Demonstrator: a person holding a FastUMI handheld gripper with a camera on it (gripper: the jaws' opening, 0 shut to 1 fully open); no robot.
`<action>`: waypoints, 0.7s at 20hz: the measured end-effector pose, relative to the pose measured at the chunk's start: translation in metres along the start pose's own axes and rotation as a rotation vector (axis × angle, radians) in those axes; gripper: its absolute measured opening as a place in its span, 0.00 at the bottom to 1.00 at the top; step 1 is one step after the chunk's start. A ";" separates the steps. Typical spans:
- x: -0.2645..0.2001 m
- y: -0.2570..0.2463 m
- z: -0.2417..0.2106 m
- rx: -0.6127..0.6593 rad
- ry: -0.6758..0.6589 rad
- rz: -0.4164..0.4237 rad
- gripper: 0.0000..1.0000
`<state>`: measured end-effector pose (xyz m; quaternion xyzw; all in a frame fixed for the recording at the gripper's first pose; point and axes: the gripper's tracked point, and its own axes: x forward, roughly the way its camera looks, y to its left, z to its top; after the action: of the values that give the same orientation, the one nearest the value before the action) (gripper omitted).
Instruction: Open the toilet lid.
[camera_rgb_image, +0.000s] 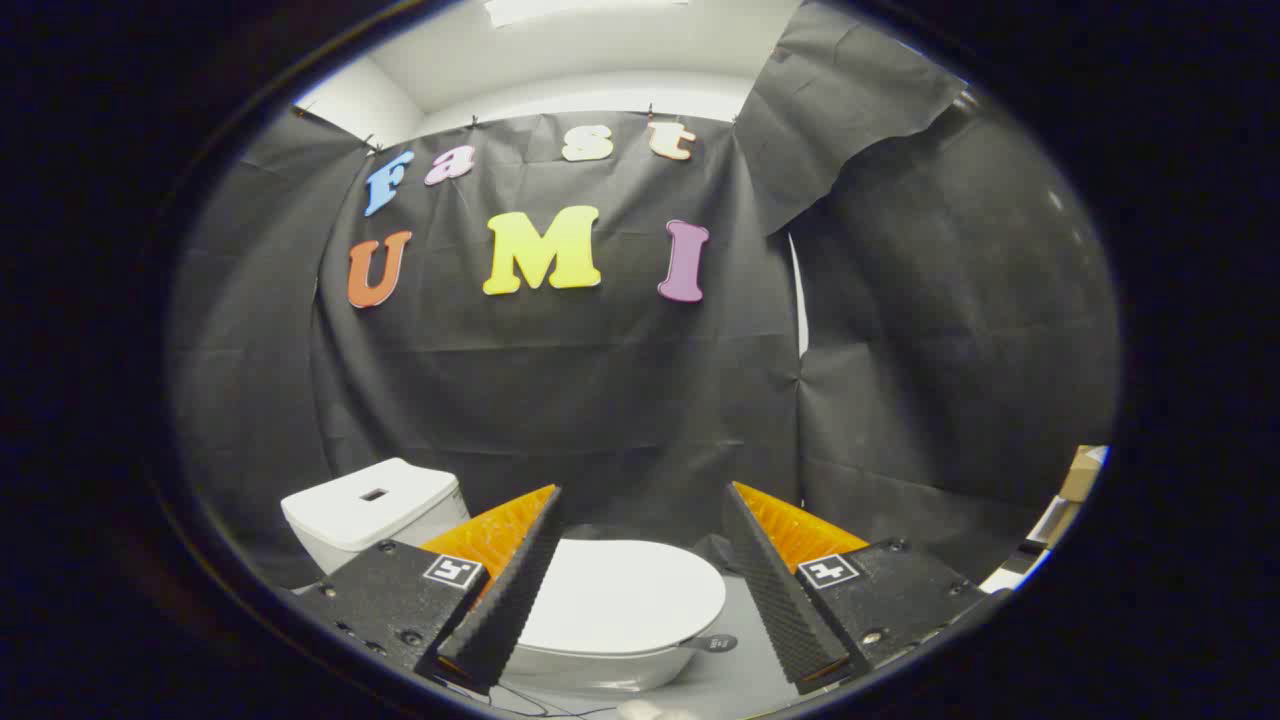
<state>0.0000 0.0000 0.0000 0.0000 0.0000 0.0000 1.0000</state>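
Observation:
A white toilet stands on the floor below and ahead of me, its lid (620, 595) lying flat and shut over the bowl (590, 668). The white tank (372, 508) sits behind it, to the left. A small dark tab (715, 643) sticks out from the lid's right edge. My gripper (642, 500) hovers above the toilet with its fingers spread wide and nothing between them. The lid shows in the gap between the two fingers, well below them. The left finger (510, 590) covers the lid's left edge.
Black cloth walls close the booth behind the toilet and on both sides. Grey floor (740, 680) runs to the right of the bowl. Cardboard boxes (1080, 475) and other clutter sit at the far right beyond the cloth.

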 end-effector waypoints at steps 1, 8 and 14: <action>0.000 0.002 -0.001 -0.005 0.003 0.002 1.00; 0.000 0.009 -0.004 -0.040 0.003 0.007 1.00; 0.001 0.013 -0.004 -0.045 0.004 0.013 1.00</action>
<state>0.0011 0.0128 -0.0038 -0.0223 0.0021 0.0063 0.9997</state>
